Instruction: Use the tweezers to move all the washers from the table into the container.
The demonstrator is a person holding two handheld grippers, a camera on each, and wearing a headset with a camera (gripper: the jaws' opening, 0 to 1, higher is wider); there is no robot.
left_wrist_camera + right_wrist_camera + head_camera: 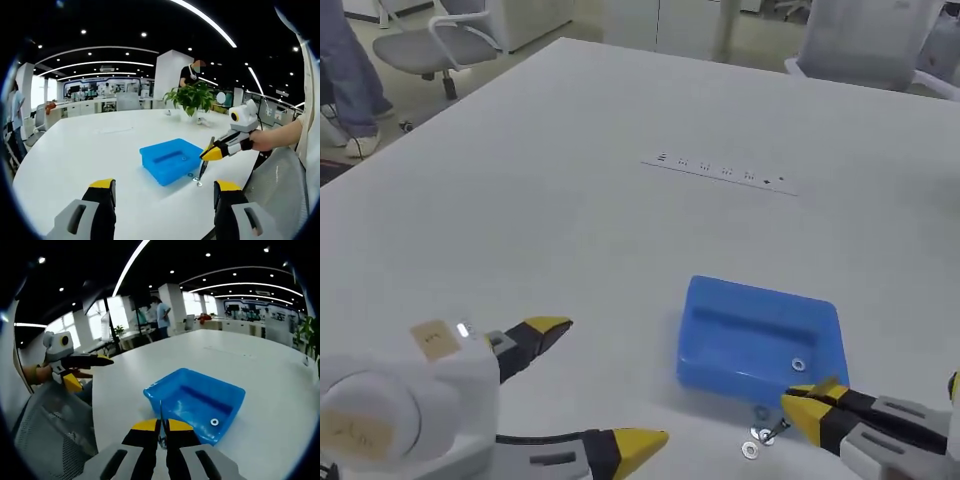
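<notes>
Surroundings: a white table (570, 200) carries the blue container (760, 335). A row of sockets (720, 172) lies well beyond the container's far wall, and office chairs (430, 45) stand farther off.
Right gripper (810, 405): low at the container's near right corner, with a forearm (280, 137) stretched out behind it. Its jaws are clamped together on the tweezers (204, 160).
Left gripper (595, 385): well to the left of the container, level, jaws wide apart.
Tweezers axis: slants from the right gripper down towards the table, tips lowest.
Loose washers (750, 450): on the table just beside the container's near wall, at the tweezer tips.
Washer (214, 422): flat inside the container, near its right corner.
</notes>
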